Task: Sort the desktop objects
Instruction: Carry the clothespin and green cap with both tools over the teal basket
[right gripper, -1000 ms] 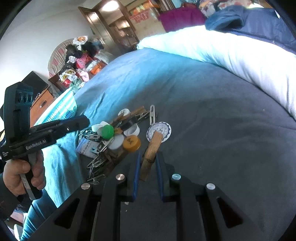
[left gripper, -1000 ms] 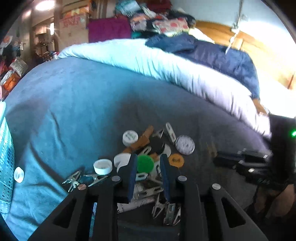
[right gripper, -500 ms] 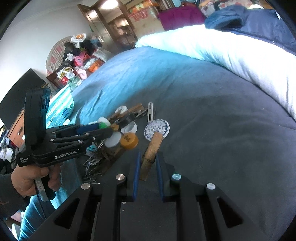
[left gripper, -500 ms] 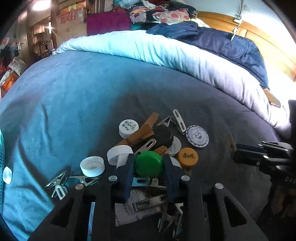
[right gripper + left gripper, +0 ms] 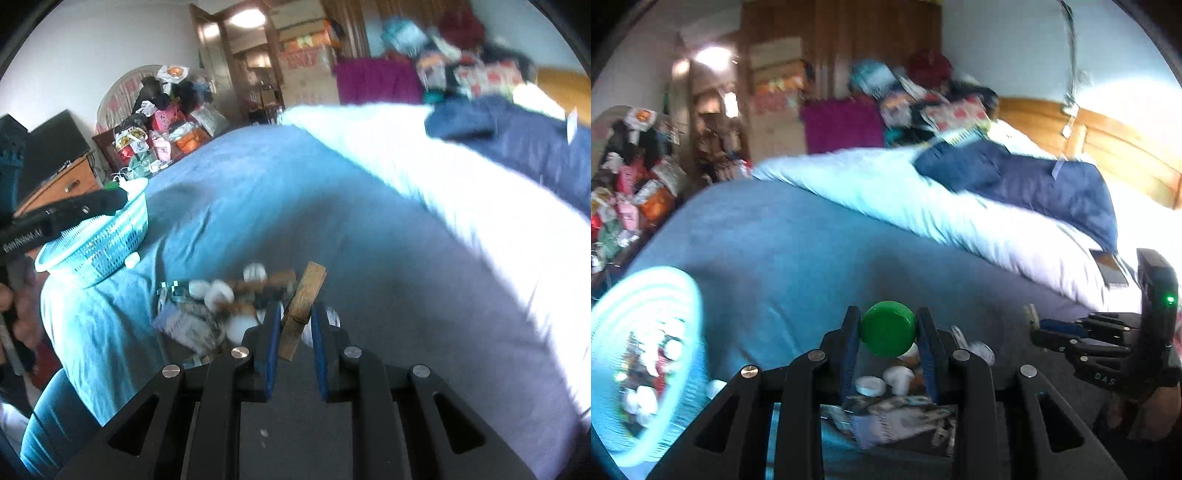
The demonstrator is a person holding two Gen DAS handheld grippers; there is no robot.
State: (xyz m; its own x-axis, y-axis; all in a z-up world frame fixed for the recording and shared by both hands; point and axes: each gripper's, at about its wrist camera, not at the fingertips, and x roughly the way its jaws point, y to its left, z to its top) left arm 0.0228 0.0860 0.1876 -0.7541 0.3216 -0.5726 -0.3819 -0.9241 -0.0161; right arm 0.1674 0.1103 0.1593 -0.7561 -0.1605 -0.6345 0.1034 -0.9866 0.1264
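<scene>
1. At the bottom centre of the left wrist view, the left gripper (image 5: 888, 330) clamps a round green plastic bottle cap (image 5: 888, 328) between its blue pads, lifted clear of the bed; the jaws have just been closing, with the cap between them.
2. At the bottom centre of the right wrist view, the right gripper (image 5: 293, 325) pinches a tilted brown wooden clothespin (image 5: 301, 308) between its narrowly set blue pads.
3. Just beyond both grippers, a blurred heap of white caps, metal clips and printed paper (image 5: 218, 306) lies on the blue bedspread (image 5: 258, 192).
4. At the left edge of the right wrist view, a turquoise perforated plastic basket (image 5: 99, 243) sits on the bedspread, a small white cap (image 5: 132, 260) just beside its base; in the left wrist view its inside shows several blurred items.
5. In the upper right of both frames, a white duvet (image 5: 886, 184) stretches across the bed, with a navy blue pillow (image 5: 1052, 184) on top.
</scene>
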